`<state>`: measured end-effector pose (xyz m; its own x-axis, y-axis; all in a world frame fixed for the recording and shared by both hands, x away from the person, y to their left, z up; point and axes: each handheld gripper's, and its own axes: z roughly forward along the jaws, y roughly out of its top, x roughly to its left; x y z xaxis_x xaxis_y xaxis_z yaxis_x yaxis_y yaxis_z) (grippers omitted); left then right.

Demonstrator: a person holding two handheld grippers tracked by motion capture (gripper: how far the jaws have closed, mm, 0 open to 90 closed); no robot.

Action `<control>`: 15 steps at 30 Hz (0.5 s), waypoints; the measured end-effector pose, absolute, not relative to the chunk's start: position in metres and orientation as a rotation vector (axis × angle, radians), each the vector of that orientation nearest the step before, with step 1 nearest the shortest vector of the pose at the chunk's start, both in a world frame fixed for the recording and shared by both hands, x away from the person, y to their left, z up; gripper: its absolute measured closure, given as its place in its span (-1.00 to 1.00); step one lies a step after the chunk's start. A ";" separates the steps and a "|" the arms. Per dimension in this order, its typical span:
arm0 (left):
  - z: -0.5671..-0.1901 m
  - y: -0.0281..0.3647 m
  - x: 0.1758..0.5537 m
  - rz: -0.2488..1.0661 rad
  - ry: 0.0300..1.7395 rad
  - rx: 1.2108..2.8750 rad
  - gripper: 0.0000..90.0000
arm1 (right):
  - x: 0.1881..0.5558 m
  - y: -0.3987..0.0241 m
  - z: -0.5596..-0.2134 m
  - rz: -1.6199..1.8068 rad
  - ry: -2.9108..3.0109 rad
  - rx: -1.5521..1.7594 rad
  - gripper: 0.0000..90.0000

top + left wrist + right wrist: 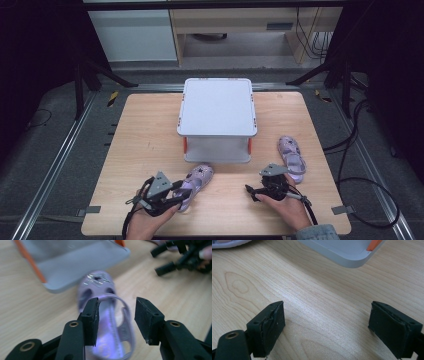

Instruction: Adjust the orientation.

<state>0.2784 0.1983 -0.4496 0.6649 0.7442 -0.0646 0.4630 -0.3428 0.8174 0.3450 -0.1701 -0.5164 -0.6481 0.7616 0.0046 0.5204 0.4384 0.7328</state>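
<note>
Left gripper (117, 320) fingers parted around sandal strap (125, 315), right gripper (327, 330) fingers wide apart

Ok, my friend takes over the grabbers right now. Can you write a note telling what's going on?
Left tool: open, jaws either side of the back strap of the near purple sandal, not closed on it.
Right tool: open wide, holds nothing, over bare table.
Other purple sandal lies to the right of the grey rack, untouched.
Done: left tool lined up on the strap.
Left: probably close and lift that sandal, then deal with the second one.
</note>
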 end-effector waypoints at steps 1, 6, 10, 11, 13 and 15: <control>-0.451 0.201 0.280 0.416 0.954 1.996 0.17 | 0.345 -0.170 -0.516 1.036 2.369 1.098 -0.70; -0.466 0.210 0.294 0.427 1.010 2.033 0.08 | 0.345 -0.170 -0.516 1.035 2.368 1.098 -0.70; -0.474 0.206 0.302 0.427 1.028 2.066 -0.01 | 0.345 -0.170 -0.516 1.036 2.368 1.099 -0.70; -0.474 0.206 0.302 0.427 1.028 2.066 -0.02 | 0.345 -0.170 -0.516 1.036 2.368 1.099 -0.70; -0.479 0.202 0.306 0.427 1.025 2.095 -0.02 | 0.345 -0.170 -0.516 1.036 2.368 1.098 -0.70; -0.481 0.201 0.308 0.419 1.030 2.106 -0.01 | 0.345 -0.170 -0.516 1.035 2.368 1.098 -0.70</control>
